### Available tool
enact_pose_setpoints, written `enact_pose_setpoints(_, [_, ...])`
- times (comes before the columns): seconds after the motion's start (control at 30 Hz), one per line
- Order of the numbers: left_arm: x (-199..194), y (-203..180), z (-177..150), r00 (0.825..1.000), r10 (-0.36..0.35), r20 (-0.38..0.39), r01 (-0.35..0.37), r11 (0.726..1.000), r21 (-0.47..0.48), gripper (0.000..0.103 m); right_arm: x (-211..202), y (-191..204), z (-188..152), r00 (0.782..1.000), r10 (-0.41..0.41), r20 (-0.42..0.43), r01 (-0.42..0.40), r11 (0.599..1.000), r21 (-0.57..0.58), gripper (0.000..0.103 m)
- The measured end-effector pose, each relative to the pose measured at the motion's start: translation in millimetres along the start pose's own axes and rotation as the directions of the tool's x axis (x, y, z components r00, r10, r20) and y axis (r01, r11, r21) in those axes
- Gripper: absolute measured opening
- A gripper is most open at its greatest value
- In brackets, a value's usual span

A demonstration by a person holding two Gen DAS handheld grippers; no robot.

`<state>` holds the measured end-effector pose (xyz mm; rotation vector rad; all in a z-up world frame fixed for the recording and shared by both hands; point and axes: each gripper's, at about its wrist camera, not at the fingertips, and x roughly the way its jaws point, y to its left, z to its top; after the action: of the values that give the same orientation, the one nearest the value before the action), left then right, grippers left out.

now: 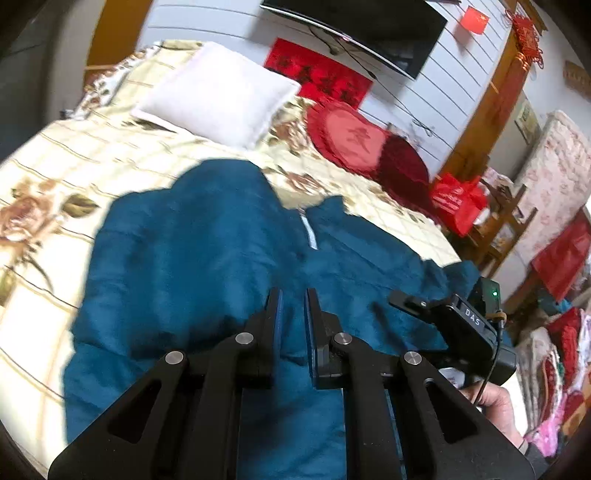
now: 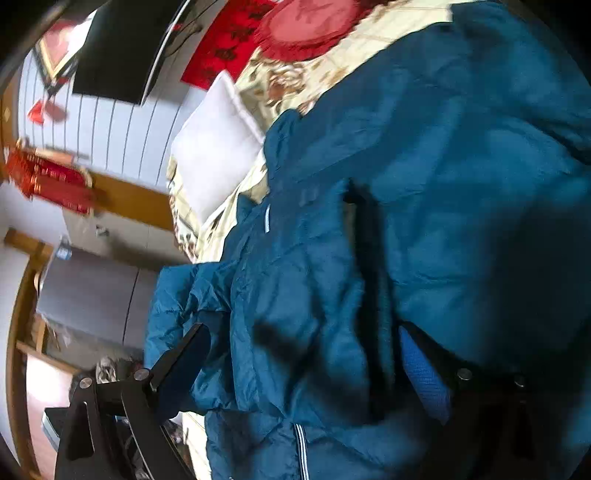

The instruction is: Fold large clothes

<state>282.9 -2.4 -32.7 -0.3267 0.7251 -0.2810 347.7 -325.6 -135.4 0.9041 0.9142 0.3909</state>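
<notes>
A large teal padded jacket (image 1: 207, 258) lies spread on the bed, with a pale zip strip (image 1: 309, 232) near its collar. My left gripper (image 1: 293, 295) hovers over the jacket's middle, shut, with only a thin slit between its blue pads and no cloth visibly pinched. In the right wrist view, which is rolled sideways, my right gripper (image 2: 301, 328) stands wide open above a rumpled part of the jacket (image 2: 424, 184), one finger on each side of a fold and the pads (image 2: 424, 373) not pressing. In the left wrist view the right gripper's black housing (image 1: 469, 325) sits at the jacket's right edge, held by a hand (image 1: 495, 402).
The bed wears a cream floral quilt (image 1: 74, 155). Beyond the jacket lie a white pillow (image 1: 221, 92) and a red round cushion (image 1: 351, 140). A dark screen (image 1: 369, 33) hangs on the wall. Red bags (image 1: 458, 199) and wooden furniture crowd the bed's right side.
</notes>
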Motion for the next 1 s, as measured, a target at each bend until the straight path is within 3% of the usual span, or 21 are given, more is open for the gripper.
enact_pose_setpoints(0.03, [-2, 4, 2, 1.0, 0.002, 0.005, -0.002, 1.0, 0.003, 0.009, 3, 2, 1, 1.0, 0.008, -0.001, -0.008, 1.0, -0.014, 0.095])
enact_pose_setpoints(0.1, [-8, 15, 8, 0.998, 0.049, 0.038, -0.05, 0.999, 0.02, 0.009, 9, 4, 1, 1.0, -0.001, -0.01, 0.001, 0.999, -0.033, 0.067])
enact_pose_setpoints(0.13, [-12, 20, 10, 0.996, 0.076, 0.05, -0.077, 0.997, 0.02, 0.009, 12, 4, 0, 1.0, -0.007, -0.025, 0.006, 0.999, -0.038, 0.039])
enact_pose_setpoints(0.17, [-15, 28, 12, 0.994, 0.091, 0.057, -0.092, 0.996, 0.013, 0.009, 14, 0, -1, 0.999, -0.007, -0.037, 0.005, 0.999, -0.039, 0.026])
enact_pose_setpoints(0.23, [-20, 43, 18, 0.996, 0.065, 0.067, -0.063, 0.998, -0.031, 0.009, 9, 6, -3, 0.999, -0.027, -0.025, 0.024, 0.993, -0.115, 0.014])
enact_pose_setpoints(0.37, [-26, 72, 28, 0.988, 0.126, 0.09, -0.118, 0.989, -0.093, 0.009, -21, 26, 11, 0.99, -0.122, 0.073, 0.136, 0.959, -0.248, 0.01])
enact_pose_setpoints(0.43, [-21, 88, 29, 0.982, 0.176, 0.067, -0.165, 0.976, -0.141, 0.009, -42, 32, 27, 0.973, -0.196, 0.124, 0.225, 0.928, -0.298, 0.009])
enact_pose_setpoints(0.53, [-7, 102, 28, 0.981, 0.194, 0.01, -0.19, 0.968, -0.161, 0.009, -67, 32, 46, 0.948, -0.272, 0.165, 0.313, 0.885, -0.344, 0.009])
enact_pose_setpoints(0.63, [13, 97, 25, 0.979, 0.201, -0.039, -0.204, 0.971, -0.126, 0.009, -79, 22, 57, 0.936, -0.308, 0.172, 0.35, 0.867, -0.354, 0.008])
enact_pose_setpoints(0.73, [31, 87, 20, 0.977, 0.198, -0.082, -0.204, 0.977, -0.069, 0.009, -81, 8, 59, 0.929, -0.333, 0.16, 0.369, 0.86, -0.351, 0.008])
enact_pose_setpoints(0.83, [45, 82, 11, 0.961, 0.246, -0.124, -0.251, 0.968, -0.019, 0.009, -75, -7, 57, 0.93, -0.345, 0.127, 0.367, 0.868, -0.334, 0.008])
enact_pose_setpoints(1.0, [54, 85, 4, 0.951, 0.254, -0.176, -0.26, 0.966, -0.007, 0.009, -83, -25, 59, 0.937, -0.323, 0.135, 0.347, 0.906, -0.24, 0.009])
